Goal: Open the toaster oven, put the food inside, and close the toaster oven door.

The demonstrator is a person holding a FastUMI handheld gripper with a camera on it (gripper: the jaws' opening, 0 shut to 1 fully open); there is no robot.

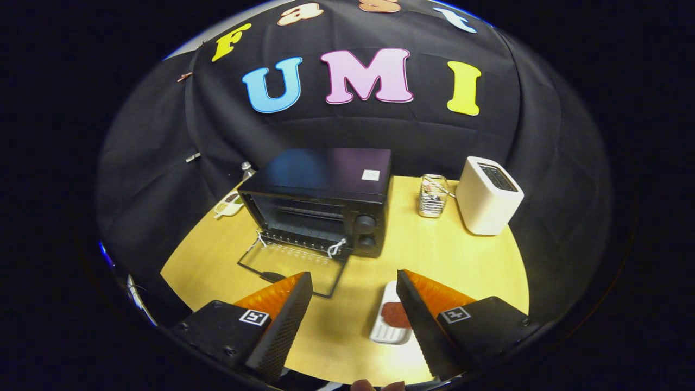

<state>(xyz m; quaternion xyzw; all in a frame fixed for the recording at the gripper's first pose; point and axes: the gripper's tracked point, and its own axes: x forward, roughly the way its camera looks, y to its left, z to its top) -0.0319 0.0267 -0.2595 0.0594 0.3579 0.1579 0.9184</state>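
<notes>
A black toaster oven (326, 201) stands on the wooden table (434, 255) ahead of my fingers, its glass door (293, 266) folded down flat toward me and the cavity open. A white rectangular dish (386, 320) with a reddish-brown piece of food (395, 314) lies on the table just inside the right finger (421, 320), partly hidden by it. My gripper (353, 296) is open, held above the table, with nothing between its fingers. The left finger (285, 320) overlaps the near corner of the lowered door.
A white pop-up toaster (488, 202) stands at the right rear, with a glass jar (433, 195) of utensils beside it. A small dish (229, 205) and a bottle (247, 171) sit left of the oven, by the black cloth wall.
</notes>
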